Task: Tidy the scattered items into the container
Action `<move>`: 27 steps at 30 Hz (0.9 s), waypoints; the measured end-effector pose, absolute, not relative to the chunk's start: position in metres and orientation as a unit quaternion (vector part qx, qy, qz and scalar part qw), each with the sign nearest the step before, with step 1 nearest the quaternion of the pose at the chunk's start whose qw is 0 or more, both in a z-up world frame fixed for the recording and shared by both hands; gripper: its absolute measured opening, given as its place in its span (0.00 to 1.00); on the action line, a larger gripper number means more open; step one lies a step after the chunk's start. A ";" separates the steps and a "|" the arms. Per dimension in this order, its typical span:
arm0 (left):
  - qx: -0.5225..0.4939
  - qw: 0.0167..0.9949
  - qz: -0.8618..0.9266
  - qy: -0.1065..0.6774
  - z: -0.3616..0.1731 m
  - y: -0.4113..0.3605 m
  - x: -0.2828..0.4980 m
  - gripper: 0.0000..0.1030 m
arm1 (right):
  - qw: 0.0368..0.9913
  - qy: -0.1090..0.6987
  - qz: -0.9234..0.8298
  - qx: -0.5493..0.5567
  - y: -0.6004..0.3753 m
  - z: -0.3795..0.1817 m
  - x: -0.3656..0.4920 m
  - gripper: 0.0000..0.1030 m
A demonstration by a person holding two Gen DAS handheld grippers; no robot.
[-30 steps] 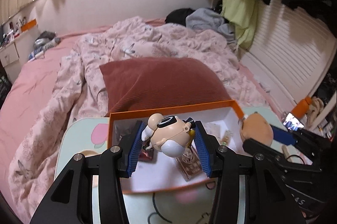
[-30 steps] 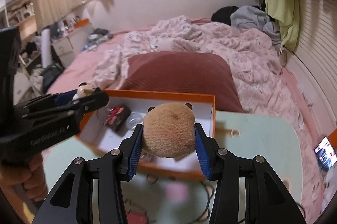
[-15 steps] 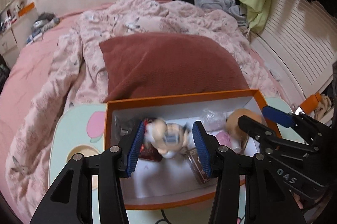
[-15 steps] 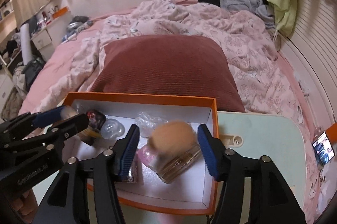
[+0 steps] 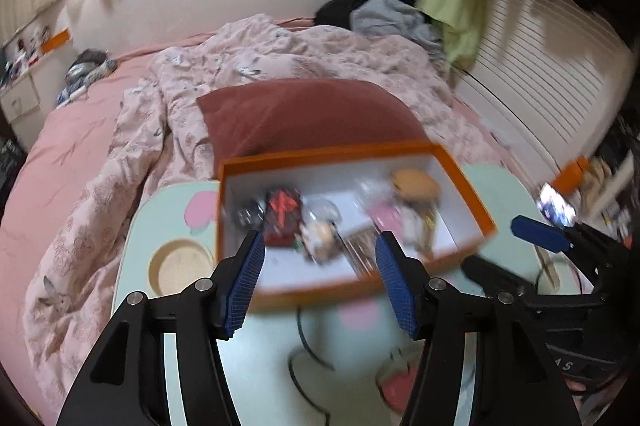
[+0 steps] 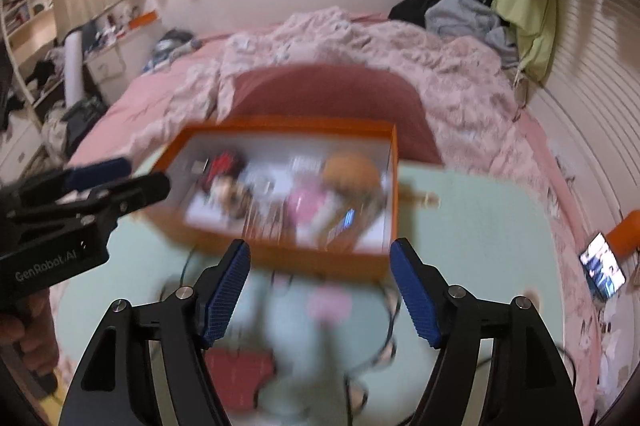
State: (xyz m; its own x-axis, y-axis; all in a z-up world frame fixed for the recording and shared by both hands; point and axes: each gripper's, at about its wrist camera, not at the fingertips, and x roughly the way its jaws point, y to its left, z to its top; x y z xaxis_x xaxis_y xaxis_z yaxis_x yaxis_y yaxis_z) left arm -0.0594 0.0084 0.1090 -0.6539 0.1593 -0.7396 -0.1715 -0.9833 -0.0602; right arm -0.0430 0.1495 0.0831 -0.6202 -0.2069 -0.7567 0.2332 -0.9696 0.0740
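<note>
Orange card forms the walls of the box (image 5: 460, 169), white inside, standing on the pale green table (image 5: 168, 209) at the foot of the bed, just in front of the dark red pillow (image 5: 304, 113). Judged from its look, the box is light and stiff enough to keep its shape, but thin-walled; any lift would best take it by opposite rims, not one corner.

The contents appear small and light. The tan plush ball (image 6: 352, 171) lies in the box's right-hand part; it is soft, will compress under the pads, and is best taken across its widest middle. The small big-headed figurine (image 5: 320, 234) lies near the front wall, left of centre. It looks like hard, smooth plastic, likely slippery and somewhat fragile at its limbs, so the head or trunk is the safer hold. A red-and-black item (image 5: 282, 211) lies beside it, and pink packaging (image 6: 306, 203) sits near the plush. Blur hides finer detail.

The left gripper (image 5: 320, 266) hangs over the box's near edge, its jaws parted and having just been opening, nothing between them. The right gripper (image 6: 320, 276) stands before the front wall, its jaws likewise spread wide, just opened further, and empty.

A red object (image 6: 236, 378) remains on the table outside the box, near the right gripper; it cannot be identified.
</note>
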 end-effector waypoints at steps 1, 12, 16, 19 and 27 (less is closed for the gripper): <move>-0.407 0.088 0.909 0.014 0.105 0.011 -0.052 0.57 | 0.125 0.017 -0.896 0.425 0.149 0.078 -0.034 0.70; -0.450 0.051 0.891 -0.006 0.024 0.019 0.011 0.57 | 0.094 0.015 -0.879 0.466 0.155 0.019 0.016 0.70; -0.457 0.043 0.888 -0.016 0.016 0.016 0.014 0.58 | 0.082 0.020 -0.879 0.470 0.154 0.013 0.018 0.77; -0.458 0.030 0.889 0.005 0.008 0.018 0.013 0.89 | 0.063 0.042 -0.878 0.472 0.148 0.008 0.020 0.89; -0.445 0.016 0.895 -0.007 0.000 0.004 0.012 1.00 | 0.053 0.034 -0.877 0.476 0.154 0.003 0.016 1.00</move>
